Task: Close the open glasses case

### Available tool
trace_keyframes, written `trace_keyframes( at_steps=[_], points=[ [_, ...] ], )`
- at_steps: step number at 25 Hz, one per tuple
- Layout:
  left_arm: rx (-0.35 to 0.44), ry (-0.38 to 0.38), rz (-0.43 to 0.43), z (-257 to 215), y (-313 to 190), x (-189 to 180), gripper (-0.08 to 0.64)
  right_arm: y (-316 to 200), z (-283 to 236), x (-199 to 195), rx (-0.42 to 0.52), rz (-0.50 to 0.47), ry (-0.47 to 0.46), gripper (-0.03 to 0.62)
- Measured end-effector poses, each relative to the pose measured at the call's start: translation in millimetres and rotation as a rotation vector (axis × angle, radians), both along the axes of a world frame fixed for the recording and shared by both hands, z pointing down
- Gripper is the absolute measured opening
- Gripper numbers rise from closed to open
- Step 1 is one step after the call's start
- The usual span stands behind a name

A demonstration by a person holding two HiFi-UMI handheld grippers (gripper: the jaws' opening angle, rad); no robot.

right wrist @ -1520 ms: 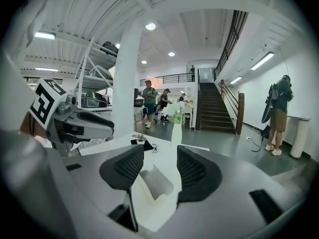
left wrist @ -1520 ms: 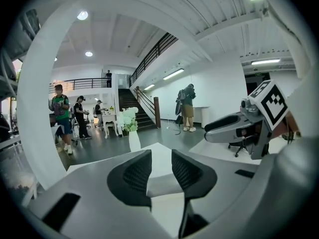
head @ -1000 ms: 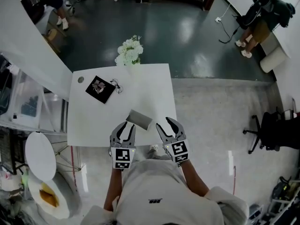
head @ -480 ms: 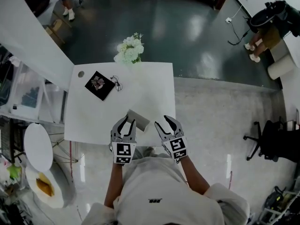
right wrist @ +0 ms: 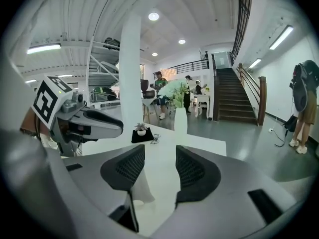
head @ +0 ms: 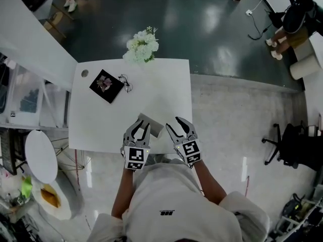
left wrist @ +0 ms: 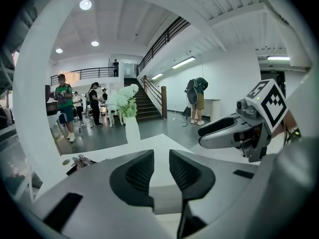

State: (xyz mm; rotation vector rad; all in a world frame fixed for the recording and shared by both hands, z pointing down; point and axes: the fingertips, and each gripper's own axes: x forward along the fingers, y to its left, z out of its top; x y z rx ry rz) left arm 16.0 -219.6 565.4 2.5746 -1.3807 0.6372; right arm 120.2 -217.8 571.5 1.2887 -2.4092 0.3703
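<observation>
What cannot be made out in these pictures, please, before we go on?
Small grey rectangular glasses case: too small in the head view to show lid open or shut; left gripper overlaps its near edge.
Thin dark-framed spectacles: too small in the head view for detail.

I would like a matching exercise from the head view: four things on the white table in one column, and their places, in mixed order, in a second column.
1. glasses case
2. flowers
3. black mat
4. glasses

A. at the far edge of the table
B. under a small plant
C. at the table's near edge
D. just right of the mat

Pairs: 1-C, 2-A, 3-B, 4-D
</observation>
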Motion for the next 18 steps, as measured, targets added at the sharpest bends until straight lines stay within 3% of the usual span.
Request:
trace_keyframes(
  at_steps=[8, 18],
  points=[
    [-0.087, 0.008, 0.071, 46.5, -13.6, -2.0, 0.104, -13.0, 39.4, -0.1, -0.081, 0.029, 0.057, 0.196],
    [-0.223, 0.010, 0.046, 97.3, -19.7, -2.1, 0.095, -29.1, 82.9, 1.5, -0.165, 0.006, 0.113, 0.193]
  ],
)
